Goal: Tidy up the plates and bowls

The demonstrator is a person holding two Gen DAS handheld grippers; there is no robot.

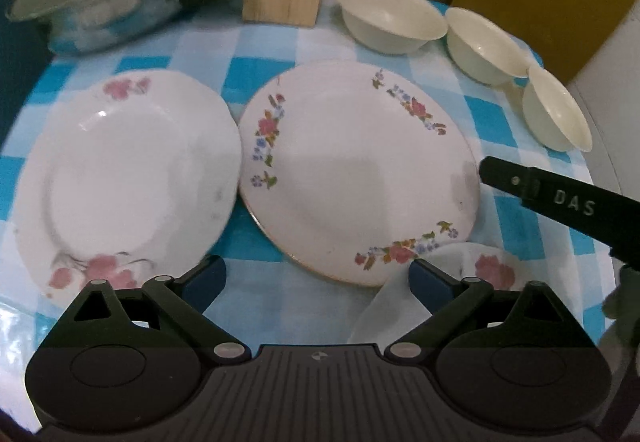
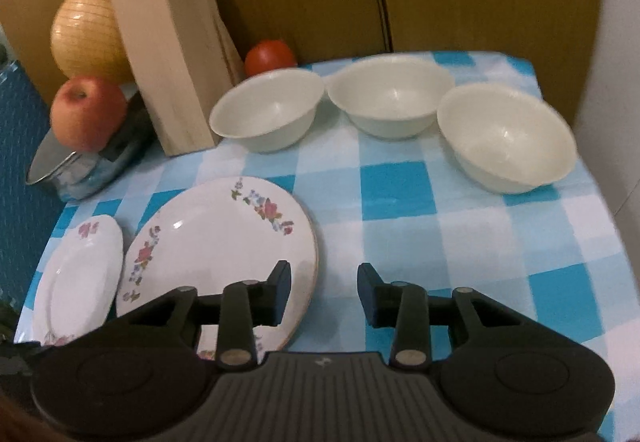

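The left tongs (image 1: pixel 316 282) were spread wide, with nothing between the two blue tips. They hung above the blue and white checked cloth (image 1: pixel 256 74). One tip was near the edge of the pink-flower plate (image 1: pixel 124 178), and the other tip was over a third plate (image 1: pixel 460 274) that peeked out at the bottom. That third plate had a pink flower on it, and most of it was hidden by the tongs.

The right tongs (image 2: pixel 324 294) were partly spread, and they pinched nothing. The left tip was over the rim of the many-flower plate (image 2: pixel 216 250), and I could not tell if it touched. The right tip was over bare cloth. In the left view, one black finger (image 1: pixel 560 198) of the right tongs poked in just beside that same plate's right edge.

The many-flower plate lay in the middle of the cloth. The pink-flower plate (image 2: pixel 76 274) lay just beside it on the left, and their rims were very close or touching.

Farther back stood three cream bowls in a row: the left bowl (image 2: pixel 268 110), the middle bowl (image 2: pixel 390 94) and the right bowl (image 2: pixel 506 138). All three were empty and sat right side up, close to each other.

Behind the left bowl was a red tomato (image 2: pixel 270 56). Next to it stood a wooden block (image 2: pixel 172 62). Left of the block sat an apple (image 2: pixel 86 112) on top of a pot lid (image 2: pixel 52 158), with a big onion (image 2: pixel 86 30) behind it
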